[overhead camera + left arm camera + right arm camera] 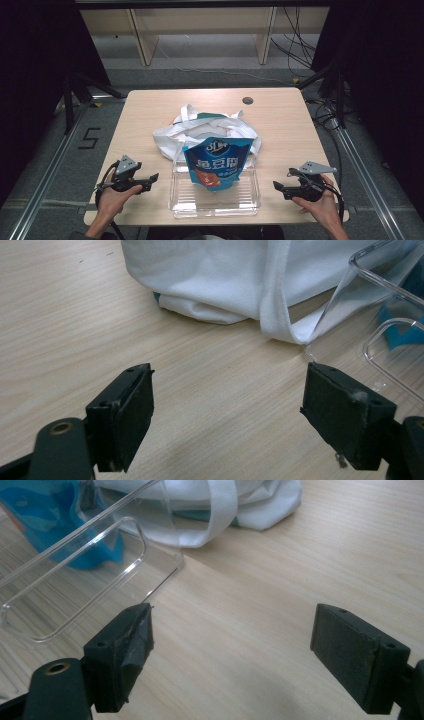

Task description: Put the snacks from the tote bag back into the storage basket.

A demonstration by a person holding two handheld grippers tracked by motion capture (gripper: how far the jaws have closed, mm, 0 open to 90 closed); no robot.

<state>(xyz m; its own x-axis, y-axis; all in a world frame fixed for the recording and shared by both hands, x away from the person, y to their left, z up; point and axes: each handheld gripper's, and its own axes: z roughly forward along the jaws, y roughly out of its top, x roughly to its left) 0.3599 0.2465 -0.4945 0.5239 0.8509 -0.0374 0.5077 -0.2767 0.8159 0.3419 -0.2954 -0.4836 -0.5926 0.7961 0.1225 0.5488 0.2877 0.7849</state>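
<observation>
A white cloth tote bag [210, 131] lies crumpled in the middle of the wooden table [145, 115]. In front of it stands a clear plastic bin [215, 197], and a blue snack pouch [216, 162] leans in the bin against the bag. My left gripper [154, 177] rests at the front left, open, its jaws wide apart over bare wood, pointing at the bag [215, 275] and the bin's corner [380, 335]. My right gripper [276, 186] is at the front right, open too, aimed at the bin [85, 575] and the bag's strap [220, 515]. Neither holds anything.
A dark round cable hole [247, 100] sits near the table's far edge. Beyond the table are wooden shelf legs [145, 45] and loose cables [300, 50] on the floor. Bare wood lies to the left and right of the bag.
</observation>
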